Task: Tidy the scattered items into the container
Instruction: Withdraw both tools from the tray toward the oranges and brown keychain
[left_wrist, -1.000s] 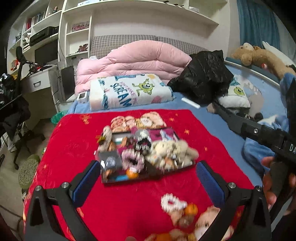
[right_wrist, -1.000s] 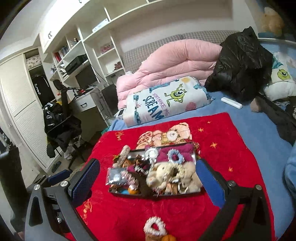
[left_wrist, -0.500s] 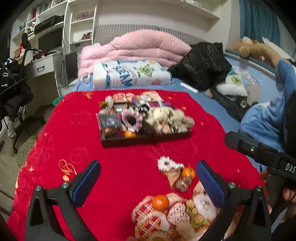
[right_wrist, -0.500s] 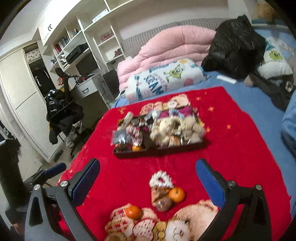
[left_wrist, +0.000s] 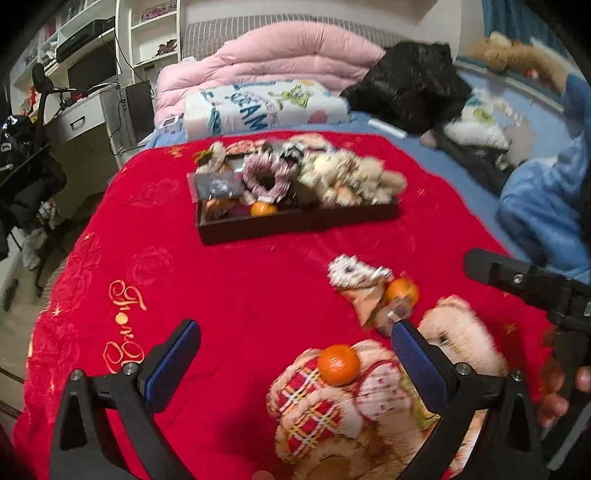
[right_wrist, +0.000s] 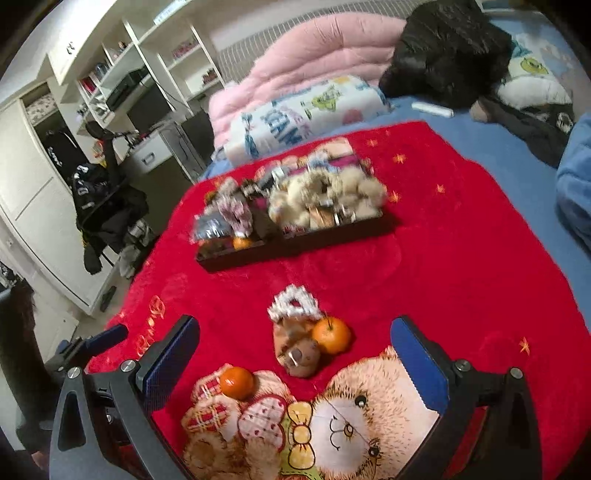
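A dark tray (left_wrist: 295, 221) full of plush toys and scrunchies sits on the red blanket (left_wrist: 221, 277); it also shows in the right wrist view (right_wrist: 303, 243). Loose items lie nearer: a white scrunchie (right_wrist: 293, 308), a brown plush piece (right_wrist: 301, 356), an orange (right_wrist: 330, 334) beside it and a second orange (right_wrist: 236, 382) on the printed bear. The second orange shows in the left wrist view (left_wrist: 338, 363) too. My left gripper (left_wrist: 295, 362) is open and empty just above the near orange. My right gripper (right_wrist: 295, 354) is open and empty over the loose items.
The red blanket (right_wrist: 443, 258) covers a bed. A pink duvet (left_wrist: 277, 59), a printed pillow (left_wrist: 258, 107) and a black jacket (left_wrist: 413, 85) lie behind the tray. A desk and shelves (left_wrist: 92, 92) stand at the left. The right gripper's body (left_wrist: 528, 284) shows in the left view.
Both grippers have pulled back from the tray toward the near edge of the blanket. The loose oranges, scrunchie and plush piece have come into view between the fingers.
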